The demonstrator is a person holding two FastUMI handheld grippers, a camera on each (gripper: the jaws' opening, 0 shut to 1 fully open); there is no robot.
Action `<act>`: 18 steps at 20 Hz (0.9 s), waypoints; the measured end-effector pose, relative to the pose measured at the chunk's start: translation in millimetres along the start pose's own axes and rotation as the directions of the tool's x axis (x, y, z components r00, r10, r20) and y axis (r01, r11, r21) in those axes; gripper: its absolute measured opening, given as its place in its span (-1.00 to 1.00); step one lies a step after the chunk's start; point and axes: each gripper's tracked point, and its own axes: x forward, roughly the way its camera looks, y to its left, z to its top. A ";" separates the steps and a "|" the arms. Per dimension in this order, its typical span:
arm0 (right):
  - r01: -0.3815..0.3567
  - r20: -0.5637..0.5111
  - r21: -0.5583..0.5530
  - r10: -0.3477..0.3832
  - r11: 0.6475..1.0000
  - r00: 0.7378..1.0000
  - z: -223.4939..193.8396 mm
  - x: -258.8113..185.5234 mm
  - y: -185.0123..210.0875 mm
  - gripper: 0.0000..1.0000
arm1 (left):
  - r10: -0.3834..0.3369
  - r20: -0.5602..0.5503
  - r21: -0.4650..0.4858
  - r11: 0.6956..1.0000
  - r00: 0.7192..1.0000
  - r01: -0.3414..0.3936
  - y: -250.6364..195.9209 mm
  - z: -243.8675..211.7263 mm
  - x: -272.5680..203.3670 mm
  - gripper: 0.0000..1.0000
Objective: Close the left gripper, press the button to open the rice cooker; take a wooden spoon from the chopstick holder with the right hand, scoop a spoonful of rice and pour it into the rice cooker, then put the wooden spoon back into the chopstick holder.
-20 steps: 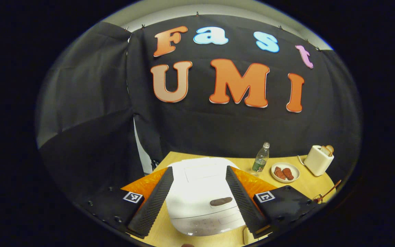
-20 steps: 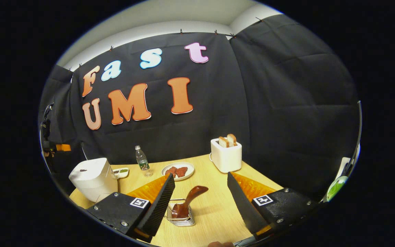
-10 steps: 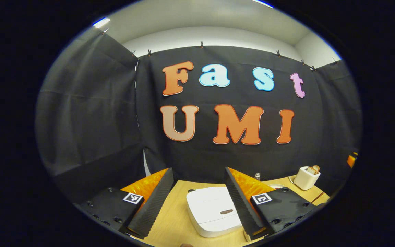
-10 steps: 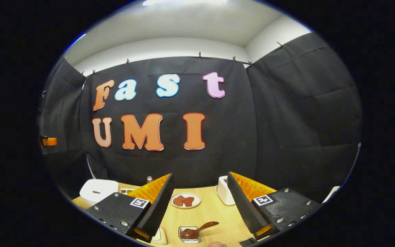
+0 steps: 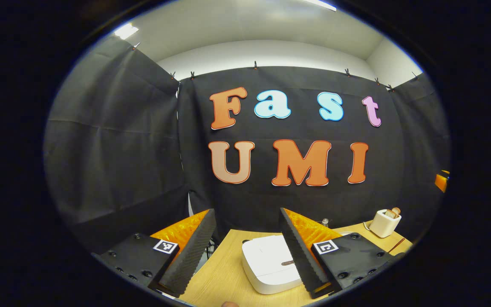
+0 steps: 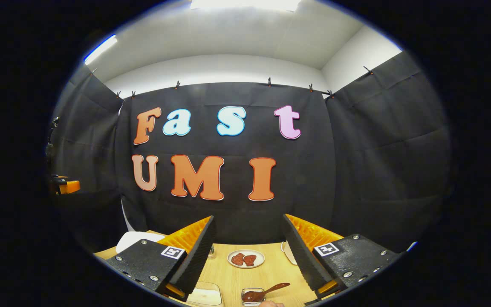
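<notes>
Item: white rice cooker, lid down, on the bench between the spread, empty left tongs; wooden spoon in its holder near the spread right tongs; risk, open tongs straddling the button; legible writing, none beyond booth lettering.

We're up high over the table here, with the left gripper spread wide, nothing between its fingers. Down between them sits the white rice cooker, lid shut, its dark button peeking out right beside the right-hand finger. Further back on the right we've got a white toaster with bread sticking out, and a bottle cap just poking up behind the finger.
</notes>
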 end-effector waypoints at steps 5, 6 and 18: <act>0.001 -0.033 0.015 0.000 1.000 0.999 -13.0 5.6 1.3 0.89 | -0.002 0.003 -0.003 1.000 1.000 0.002 1.2 -0.8 -0.3 1.00; -0.001 -0.034 0.016 0.001 1.000 0.999 -13.7 5.6 0.9 0.83 | 0.000 0.006 -0.003 1.000 1.000 0.000 1.0 0.0 -0.9 1.00; -0.004 -0.045 0.027 0.006 1.000 0.999 -18.5 8.3 0.7 0.90 | -0.007 0.002 -0.014 1.000 1.000 0.007 -1.8 -3.8 -0.8 1.00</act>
